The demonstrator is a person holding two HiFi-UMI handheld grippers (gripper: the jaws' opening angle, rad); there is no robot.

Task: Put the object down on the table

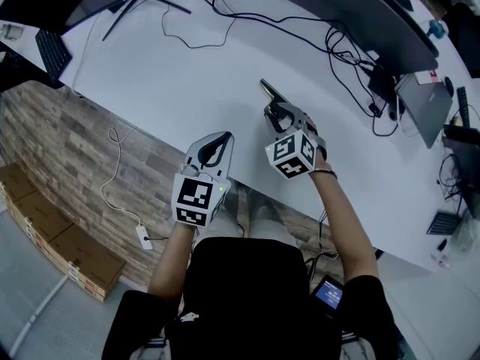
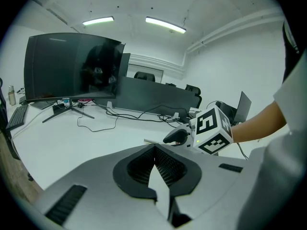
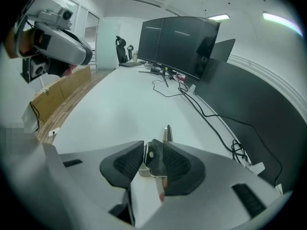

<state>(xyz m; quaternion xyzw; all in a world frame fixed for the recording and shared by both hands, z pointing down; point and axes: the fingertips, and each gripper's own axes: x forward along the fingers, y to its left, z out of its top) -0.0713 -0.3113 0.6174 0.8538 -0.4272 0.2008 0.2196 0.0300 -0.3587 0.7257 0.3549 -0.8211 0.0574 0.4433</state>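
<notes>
— Views first: what does the head view give that the others miss?
— Both tools at once. The left tool hangs at the near edge of the white worktop. The right tool is out over the worktop, with a slim dark metal object sticking out ahead of it.
— And the right gripper view?
— The grip itself: the jaws stand narrow, pinched on the object's silvery rear end. Its pointed tip runs forward, with cables off to the right.
— Is it touching the worktop?
— It's low over it, but I can't tell if they touch.
— And the left tool?
— In the left gripper view the pads meet at their tips with nothing between them. A dark monitor stands beyond.
</notes>
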